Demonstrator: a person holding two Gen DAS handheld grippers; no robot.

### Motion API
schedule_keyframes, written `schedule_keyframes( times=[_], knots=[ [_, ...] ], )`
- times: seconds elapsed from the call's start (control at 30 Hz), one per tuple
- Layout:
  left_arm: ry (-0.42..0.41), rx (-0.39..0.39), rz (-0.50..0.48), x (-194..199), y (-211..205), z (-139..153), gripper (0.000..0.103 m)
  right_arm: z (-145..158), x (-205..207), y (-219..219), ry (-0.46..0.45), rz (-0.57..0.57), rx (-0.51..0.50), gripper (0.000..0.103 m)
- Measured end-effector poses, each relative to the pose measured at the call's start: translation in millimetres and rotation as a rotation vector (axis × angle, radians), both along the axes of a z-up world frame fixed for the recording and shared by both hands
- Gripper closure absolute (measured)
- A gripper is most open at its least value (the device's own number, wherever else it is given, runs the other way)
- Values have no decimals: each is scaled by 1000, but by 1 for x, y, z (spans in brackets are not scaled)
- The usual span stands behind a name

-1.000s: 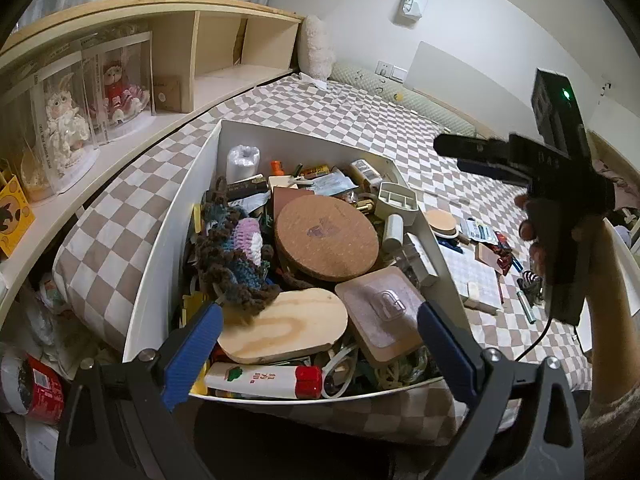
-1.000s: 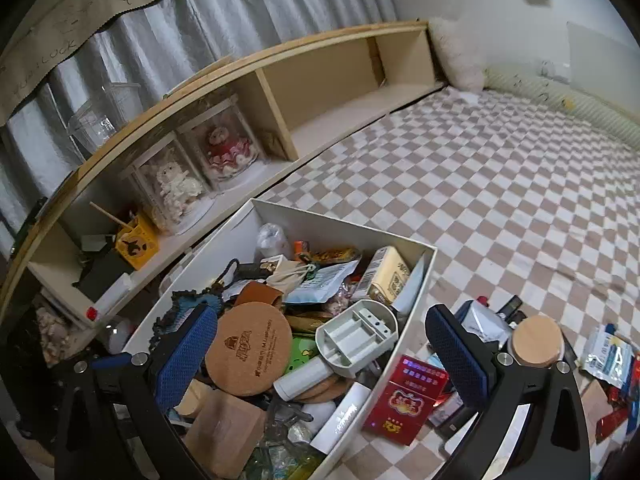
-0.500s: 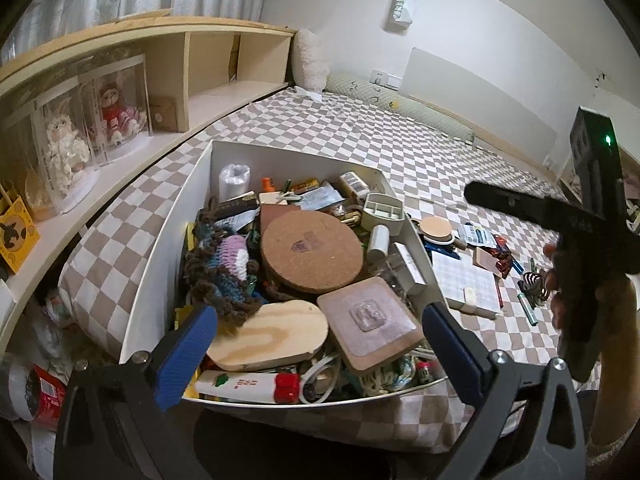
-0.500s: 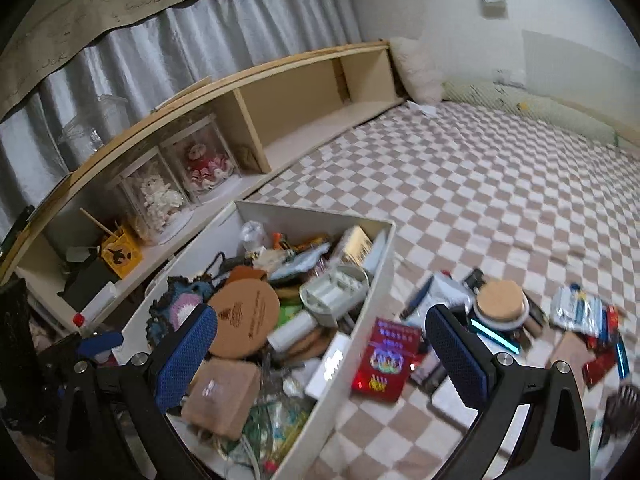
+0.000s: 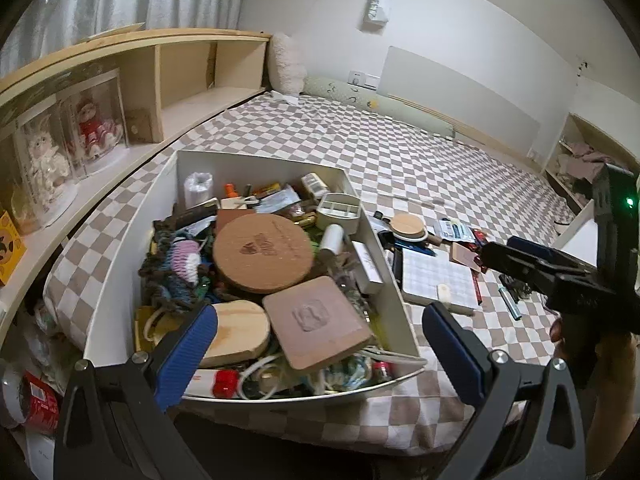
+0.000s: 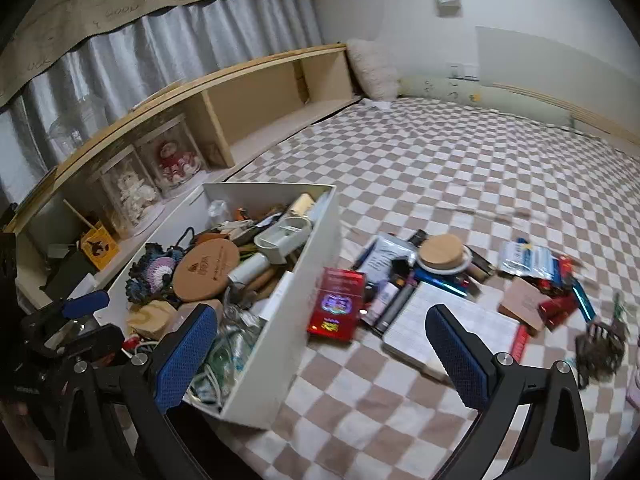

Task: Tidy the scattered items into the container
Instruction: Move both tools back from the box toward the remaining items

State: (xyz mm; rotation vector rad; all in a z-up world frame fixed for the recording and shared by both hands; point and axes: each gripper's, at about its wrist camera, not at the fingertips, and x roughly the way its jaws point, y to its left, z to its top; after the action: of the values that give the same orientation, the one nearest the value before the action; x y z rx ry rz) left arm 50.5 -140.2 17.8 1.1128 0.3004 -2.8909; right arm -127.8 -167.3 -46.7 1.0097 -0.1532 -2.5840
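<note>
A white box (image 5: 394, 300) (image 6: 316, 240) on the checked bedspread is heaped with items, among them a round cork lid (image 5: 262, 254) and a pink square pad (image 5: 316, 322). Scattered items lie to its right: a red box (image 6: 338, 306), a white checked pad (image 6: 452, 330) (image 5: 438, 278), a wood-lidded jar (image 6: 442, 254) (image 5: 407, 226) and small packets (image 6: 528, 258). My left gripper (image 5: 318, 352) is open and empty over the box's near end. My right gripper (image 6: 320, 354) is open and empty, above the box's right wall and the red box.
A wooden shelf unit (image 5: 132, 92) with dolls in clear cases (image 6: 176, 164) runs along the left. A fluffy pillow (image 5: 284, 68) and a bolster lie at the bed's far end. A dark claw clip (image 6: 600, 346) lies at the right. Checked bedspread (image 6: 460, 168) stretches beyond.
The right gripper has pulled back and swung right, away from the box, so the scattered pile now shows. The left gripper has backed off slightly. Both stayed open and empty.
</note>
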Motion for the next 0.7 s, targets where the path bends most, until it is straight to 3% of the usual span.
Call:
schedule_keyframes(
  times=[0.7],
  knots=[
    [41, -22, -115, -9, 68, 12, 0, 18, 66, 74, 98, -146, 17, 0]
  ],
)
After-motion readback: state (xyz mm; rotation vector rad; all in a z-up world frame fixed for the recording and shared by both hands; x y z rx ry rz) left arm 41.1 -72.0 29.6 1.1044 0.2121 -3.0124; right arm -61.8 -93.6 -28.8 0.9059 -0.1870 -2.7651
